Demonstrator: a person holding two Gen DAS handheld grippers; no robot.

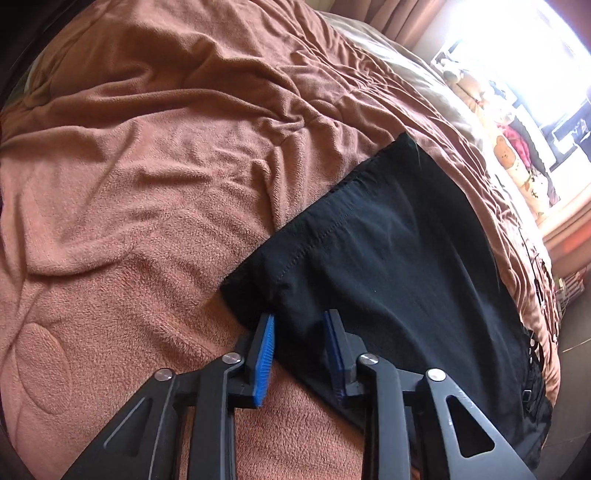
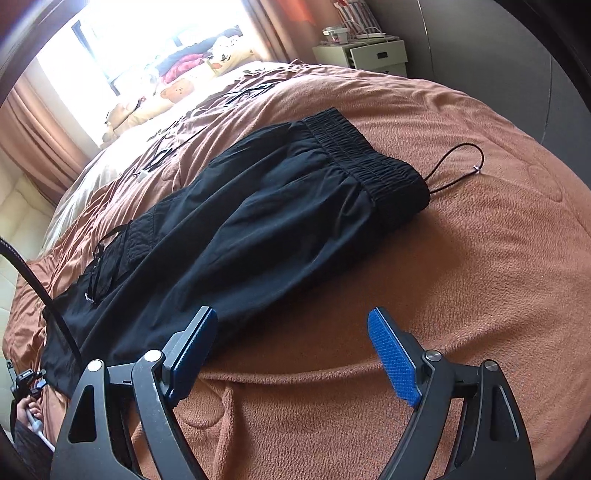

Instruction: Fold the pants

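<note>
Bed covered in rumpled brown fleece blanket (image 2: pixel 461 280), quilted oval stitching. Black pants (image 2: pixel 258 221) lie on it, already folded lengthwise, elastic waistband (image 2: pixel 365 155) at far end, drawcord loop trailing onto fleece. Bright window (image 2: pixel 147 33) behind, brown curtains, bear-print pillow, white nightstand (image 2: pixel 373 55) in corner. Left tongs (image 1: pixel 299 321) nearly closed, blue pads straddling the pants' near edge; firm pinch cannot be told. Right tongs (image 2: pixel 291 328) wide open, empty, over blanket just beside the fabric.
</note>
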